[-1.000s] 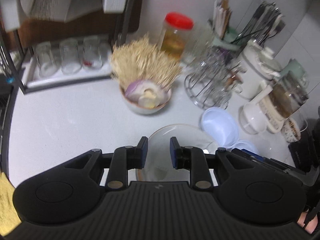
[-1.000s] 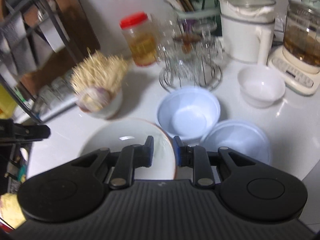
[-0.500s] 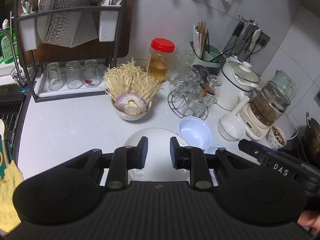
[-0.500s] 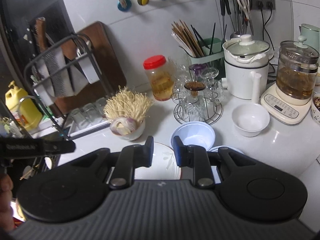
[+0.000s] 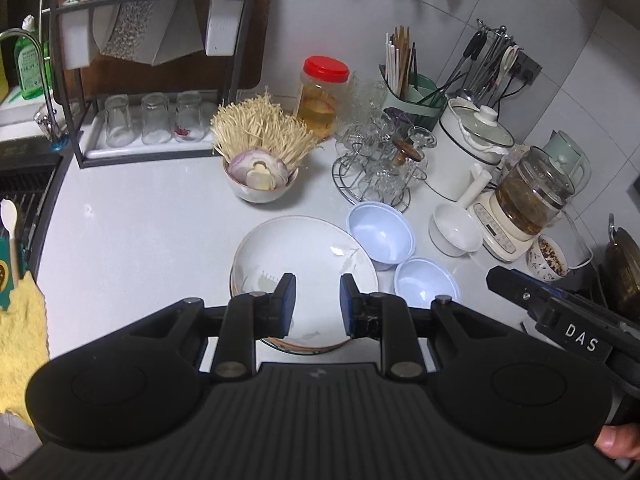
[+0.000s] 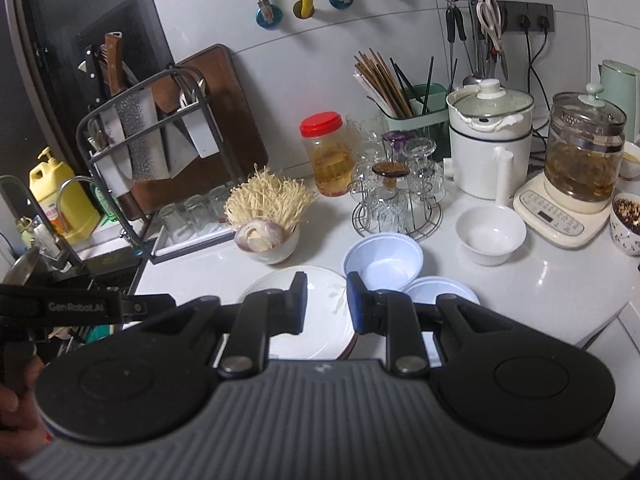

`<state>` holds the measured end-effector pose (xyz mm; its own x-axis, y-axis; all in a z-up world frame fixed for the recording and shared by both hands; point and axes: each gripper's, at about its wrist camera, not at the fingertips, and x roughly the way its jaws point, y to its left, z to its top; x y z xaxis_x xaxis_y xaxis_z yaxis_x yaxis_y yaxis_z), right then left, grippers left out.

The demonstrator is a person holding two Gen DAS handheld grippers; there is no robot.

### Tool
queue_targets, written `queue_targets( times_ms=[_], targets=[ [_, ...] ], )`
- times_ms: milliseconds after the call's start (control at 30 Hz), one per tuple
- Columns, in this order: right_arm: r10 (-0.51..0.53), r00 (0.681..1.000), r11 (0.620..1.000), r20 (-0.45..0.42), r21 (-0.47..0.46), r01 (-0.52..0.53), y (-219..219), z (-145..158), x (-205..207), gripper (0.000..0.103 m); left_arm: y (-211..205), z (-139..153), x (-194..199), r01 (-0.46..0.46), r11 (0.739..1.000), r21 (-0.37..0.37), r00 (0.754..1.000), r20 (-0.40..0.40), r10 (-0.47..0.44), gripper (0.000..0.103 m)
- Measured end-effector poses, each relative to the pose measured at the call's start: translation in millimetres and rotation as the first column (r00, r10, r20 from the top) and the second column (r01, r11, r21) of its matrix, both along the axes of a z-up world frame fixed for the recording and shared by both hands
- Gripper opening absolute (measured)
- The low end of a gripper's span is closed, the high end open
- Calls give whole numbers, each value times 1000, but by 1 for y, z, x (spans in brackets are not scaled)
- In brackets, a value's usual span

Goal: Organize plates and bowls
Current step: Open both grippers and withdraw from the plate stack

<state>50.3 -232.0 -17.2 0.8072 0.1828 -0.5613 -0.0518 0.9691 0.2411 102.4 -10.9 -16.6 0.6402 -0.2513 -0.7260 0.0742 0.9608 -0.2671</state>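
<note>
A stack of white plates (image 5: 304, 256) with a leaf print lies on the white counter; it also shows in the right wrist view (image 6: 320, 292). Two pale blue bowls stand right of it, one farther (image 5: 380, 236) (image 6: 384, 260) and one nearer (image 5: 426, 284) (image 6: 440, 290). A small white bowl (image 5: 456, 232) (image 6: 490, 234) stands farther right. My left gripper (image 5: 316, 304) is open and empty, held above the plates' near edge. My right gripper (image 6: 326, 304) is open and empty, above the gap between plates and blue bowls.
A bowl of enoki mushrooms and onion (image 5: 260, 168) stands behind the plates. A wire glass stand (image 5: 378, 172), a red-lidded jar (image 5: 320, 96), a white cooker (image 5: 468, 152) and a glass kettle (image 5: 528, 200) line the back. A dish rack (image 5: 152, 92) and sink are at the left.
Both grippers have pulled back and up from the plates, so the view has widened. Both stay open and empty. The dishes have not moved.
</note>
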Motion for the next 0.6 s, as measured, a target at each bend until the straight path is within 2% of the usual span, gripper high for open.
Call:
queue_targets(
  times_ms=[167, 267, 600],
  targets=[
    [-32, 999, 999, -7, -13, 32, 10, -1, -3, 25, 6, -2, 6, 29, 1000, -7, 1000, -8, -29, 26],
    [-62, 998, 998, -24, 18, 62, 13, -1, -1, 25, 10, -5, 13, 50, 999, -17, 999, -12, -50, 26],
    [-182, 982, 983, -50, -14, 181, 19, -5, 6, 25, 19, -15, 33, 152, 988, -38, 988, -27, -153, 26]
  ],
)
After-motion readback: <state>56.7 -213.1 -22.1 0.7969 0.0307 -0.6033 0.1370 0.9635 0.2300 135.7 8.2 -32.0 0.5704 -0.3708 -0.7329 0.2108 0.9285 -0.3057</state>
